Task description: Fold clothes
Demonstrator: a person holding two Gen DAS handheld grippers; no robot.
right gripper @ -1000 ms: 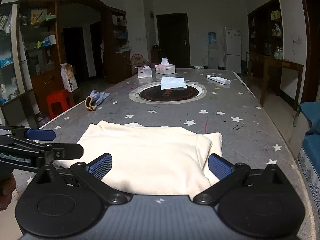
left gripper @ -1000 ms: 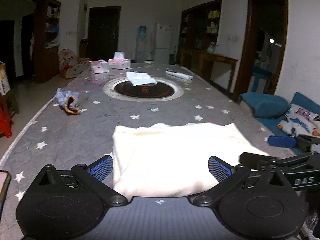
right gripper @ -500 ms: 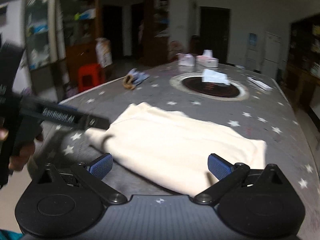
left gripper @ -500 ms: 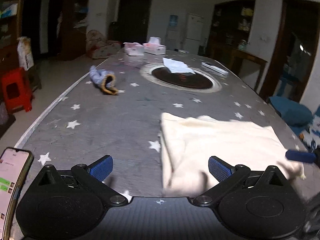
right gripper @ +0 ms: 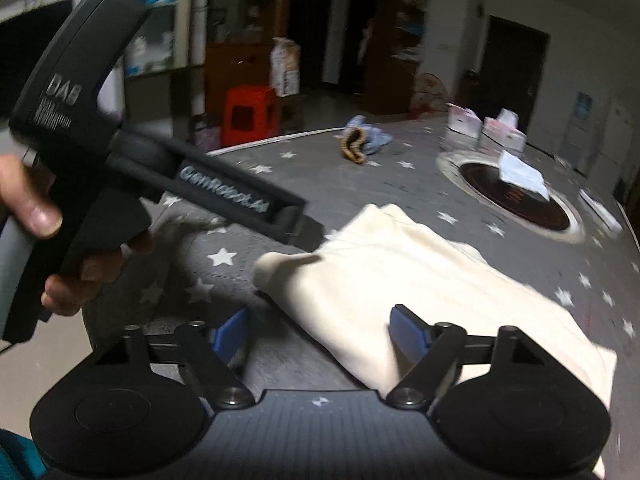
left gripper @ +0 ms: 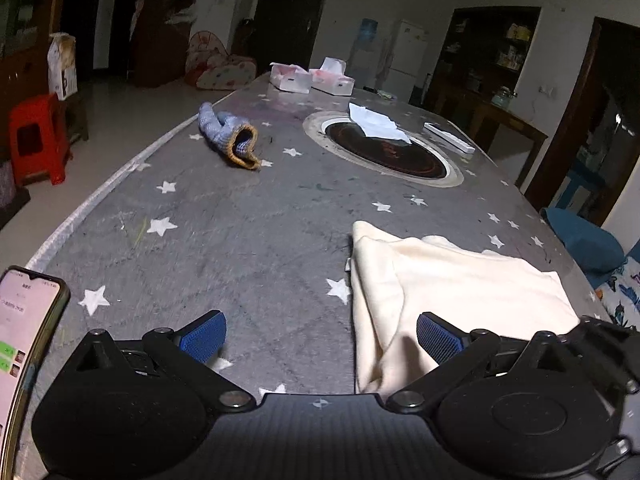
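Our left gripper (left gripper: 320, 334) is released. Our right gripper (right gripper: 320, 330), just narrowing, grasps nothing; the cream garment (right gripper: 420, 280) lies at 1 o'clock.

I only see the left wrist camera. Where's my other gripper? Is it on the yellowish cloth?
Observer: The right gripper straddles the cloth's near edge. Its fingers have just been closing but are not yet pinching.
Operator: What does my left one look like from there?
Observer: The left gripper reaches in sideways, its tip at the cloth's left edge. Blur hides whether it touches.
Operator: Who's holding it?
Observer: A hand wraps its handle.
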